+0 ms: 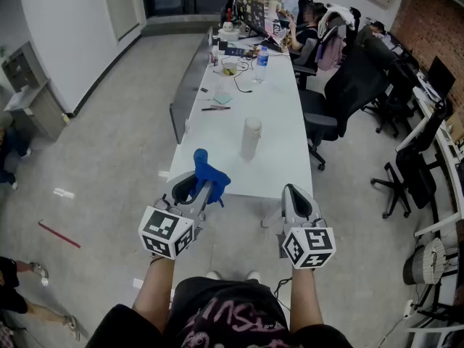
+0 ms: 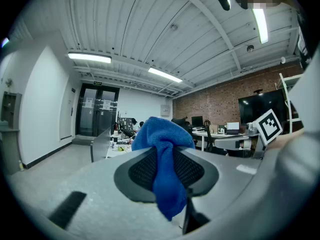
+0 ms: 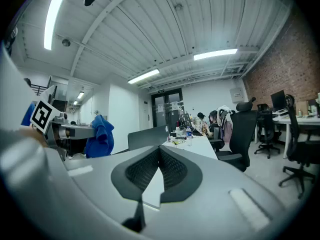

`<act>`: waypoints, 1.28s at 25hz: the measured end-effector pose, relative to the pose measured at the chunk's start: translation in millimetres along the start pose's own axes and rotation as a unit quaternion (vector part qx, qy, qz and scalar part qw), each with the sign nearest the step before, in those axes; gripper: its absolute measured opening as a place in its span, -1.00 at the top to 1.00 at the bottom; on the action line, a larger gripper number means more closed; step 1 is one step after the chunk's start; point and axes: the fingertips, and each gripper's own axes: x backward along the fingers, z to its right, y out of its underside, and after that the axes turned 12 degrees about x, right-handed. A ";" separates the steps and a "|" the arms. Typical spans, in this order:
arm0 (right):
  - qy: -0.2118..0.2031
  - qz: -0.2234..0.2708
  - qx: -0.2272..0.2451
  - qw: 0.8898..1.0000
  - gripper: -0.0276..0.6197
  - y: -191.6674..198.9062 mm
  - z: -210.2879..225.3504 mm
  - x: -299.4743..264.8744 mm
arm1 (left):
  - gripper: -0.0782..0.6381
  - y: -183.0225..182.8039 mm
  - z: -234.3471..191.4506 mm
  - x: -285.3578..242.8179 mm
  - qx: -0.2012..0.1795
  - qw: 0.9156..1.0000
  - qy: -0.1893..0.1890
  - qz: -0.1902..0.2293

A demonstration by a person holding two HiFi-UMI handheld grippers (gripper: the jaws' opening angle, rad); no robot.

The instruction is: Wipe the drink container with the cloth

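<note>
The drink container point(image 1: 250, 138), a pale cylinder with a lid, stands upright on the long white table point(image 1: 279, 114) a little beyond its near end. My left gripper point(image 1: 201, 182) is shut on a blue cloth point(image 1: 207, 174), which bunches above the jaws and hangs below them point(image 2: 166, 176). My right gripper point(image 1: 293, 194) is shut with nothing in it, its pads point(image 3: 170, 170) meeting in front of the table's near edge. Both grippers hover before the table's near end, short of the container. The blue cloth point(image 3: 100, 137) also shows in the right gripper view at left.
Farther down the table lie a water bottle point(image 1: 261, 64), cables, papers and small items. Black office chairs point(image 1: 346, 93) line the table's right side, with people seated at the far end. Grey cabinets point(image 1: 32, 104) stand at left; a red stick point(image 1: 59, 234) lies on the floor.
</note>
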 end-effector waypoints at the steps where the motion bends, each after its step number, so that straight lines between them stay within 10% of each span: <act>1: 0.000 0.000 0.000 1.000 0.88 -0.1 -0.9 0.7 | 0.52 -0.2 -0.1 1.2 0.001 1.000 0.000 0.000; 32: 0.010 -0.017 -0.011 1.000 0.88 11.4 -27.6 -4.1 | 0.52 10.9 -21.6 12.5 0.010 1.000 0.017 -0.018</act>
